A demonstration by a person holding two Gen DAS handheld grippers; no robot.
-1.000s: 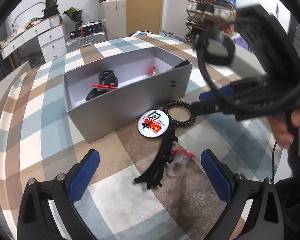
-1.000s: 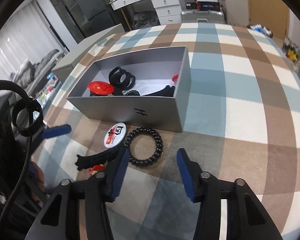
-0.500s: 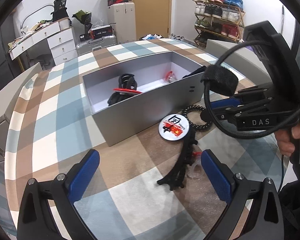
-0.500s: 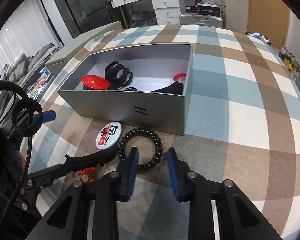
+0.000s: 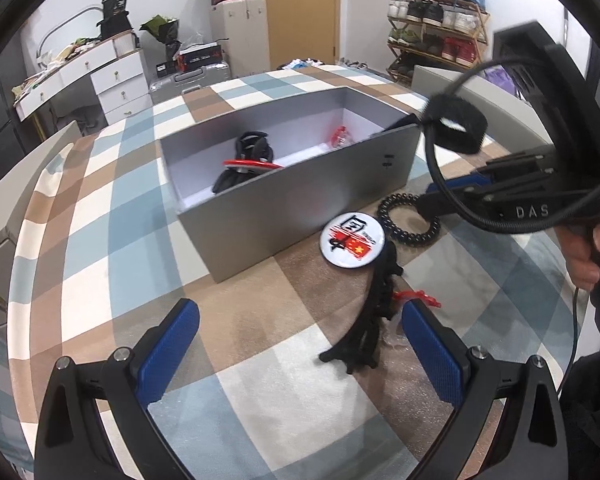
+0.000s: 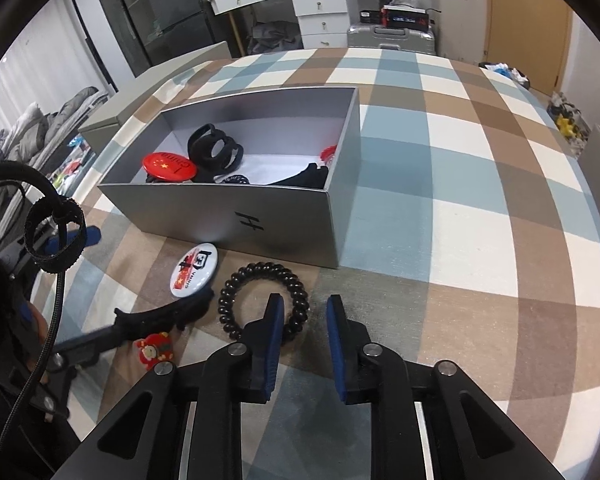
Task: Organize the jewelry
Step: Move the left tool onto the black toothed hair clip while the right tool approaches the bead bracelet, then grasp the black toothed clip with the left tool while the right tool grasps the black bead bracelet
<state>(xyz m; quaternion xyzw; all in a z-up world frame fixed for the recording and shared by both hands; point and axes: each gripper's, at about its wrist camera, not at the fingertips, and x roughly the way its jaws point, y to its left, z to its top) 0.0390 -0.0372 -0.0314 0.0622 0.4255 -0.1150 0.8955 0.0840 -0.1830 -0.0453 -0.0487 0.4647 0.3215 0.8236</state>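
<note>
Spiral hair tie (image 6: 264, 301): black coiled ring, flat on the checked tablecloth (image 6: 460, 220), straddled by the right tongs; also seen in the left wrist view (image 5: 409, 219) with the right tongs' tips over it.
Right tongs (image 6: 302, 342): blue-padded fingers narrowed to a small gap; the left finger (image 6: 274, 336) stands inside the ring and the right finger outside it, with the ring's near arc between them. Whether the pads already press it cannot be told.
Left tongs (image 5: 296, 354): spread wide, holding nothing, low over the cloth.
Grey box (image 6: 228, 210): open-topped, just beyond the right tongs' tips, ahead of the left tongs; its front wall bears an "H" mark.
Box contents: red round badge (image 6: 169, 166), black looped hair band (image 6: 215, 153), dark pieces by the near wall, a red-topped item at the far-right corner, partly hidden.
White round badge (image 6: 194, 270): flat on the cloth, left of the ring, just before the box wall; ahead of the left tongs (image 5: 352, 240).
Black hair claw (image 5: 370, 312): long, toothed, between the left tongs' fingers, nearer the right finger; one end close to the white badge.
Red-and-clear ring trinket (image 6: 155, 349): beside the claw, left of the right tongs.
</note>
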